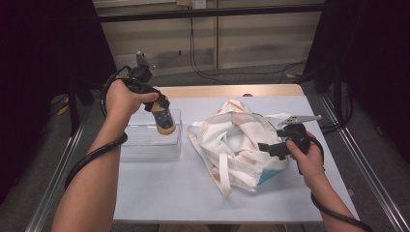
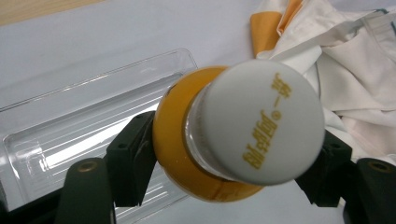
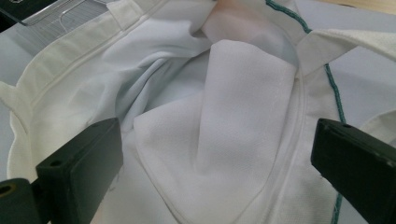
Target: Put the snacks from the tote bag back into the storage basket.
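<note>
Bottle [image 2: 243, 135] clenched in the left tool [image 1: 157, 102] above the tray [image 1: 145, 142]; right tool [image 1: 270, 145] released over the bag [image 1: 237, 145]

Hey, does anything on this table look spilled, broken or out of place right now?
Nothing is spilled or broken. The cloth bag lies crumpled and gaping open on the table. The orange bottle is held tilted by the left gripper over the clear tray, its white cap on.
</note>
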`<move>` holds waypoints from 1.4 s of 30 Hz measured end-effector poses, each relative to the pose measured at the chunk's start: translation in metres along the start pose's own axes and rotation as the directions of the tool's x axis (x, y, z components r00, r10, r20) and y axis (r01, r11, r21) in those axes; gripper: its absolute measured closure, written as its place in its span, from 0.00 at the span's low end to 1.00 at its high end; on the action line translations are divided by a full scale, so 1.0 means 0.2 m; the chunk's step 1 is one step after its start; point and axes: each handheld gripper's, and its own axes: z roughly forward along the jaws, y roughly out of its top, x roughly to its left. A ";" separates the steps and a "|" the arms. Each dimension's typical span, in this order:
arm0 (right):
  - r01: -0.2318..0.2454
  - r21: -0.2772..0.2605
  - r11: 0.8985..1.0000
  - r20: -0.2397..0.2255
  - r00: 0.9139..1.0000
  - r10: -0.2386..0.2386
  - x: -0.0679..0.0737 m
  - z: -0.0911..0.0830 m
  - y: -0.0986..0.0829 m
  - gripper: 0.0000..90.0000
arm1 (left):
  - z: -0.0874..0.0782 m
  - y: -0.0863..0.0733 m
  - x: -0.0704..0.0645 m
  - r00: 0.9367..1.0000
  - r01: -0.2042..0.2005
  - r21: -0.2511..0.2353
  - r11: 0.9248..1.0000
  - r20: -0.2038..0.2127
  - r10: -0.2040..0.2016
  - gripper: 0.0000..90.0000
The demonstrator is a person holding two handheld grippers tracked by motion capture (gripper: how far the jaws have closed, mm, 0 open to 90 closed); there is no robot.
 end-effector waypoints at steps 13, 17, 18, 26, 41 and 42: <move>-0.001 0.001 1.000 0.000 1.000 0.001 0.00 0.00 0.00 0.03 | 0.05 -0.03 0.01 1.000 0.002 0.008 1.000 -0.003 -0.002 0.34; -0.001 0.000 1.000 0.001 1.000 0.001 0.00 0.00 0.01 0.03 | 0.07 -0.05 0.01 1.000 -0.011 0.017 1.000 -0.006 0.011 0.34; -0.001 -0.001 1.000 0.000 1.000 0.001 0.00 -0.01 0.01 0.03 | 0.07 -0.05 0.01 1.000 -0.013 0.024 1.000 -0.004 0.013 0.34; -0.002 -0.010 1.000 0.001 1.000 0.002 0.00 -0.01 0.01 0.03 | 0.11 -0.07 0.01 1.000 -0.015 0.039 0.999 -0.002 0.015 0.34; 0.000 -0.011 1.000 -0.001 1.000 0.000 0.00 -0.01 0.01 0.03 | 0.14 -0.11 0.00 0.999 -0.031 0.054 0.998 0.009 0.031 0.34; -0.003 -0.009 1.000 0.000 1.000 0.003 0.00 -0.01 0.01 0.03 | 0.14 -0.11 0.00 0.999 -0.035 0.062 0.997 0.010 0.034 0.34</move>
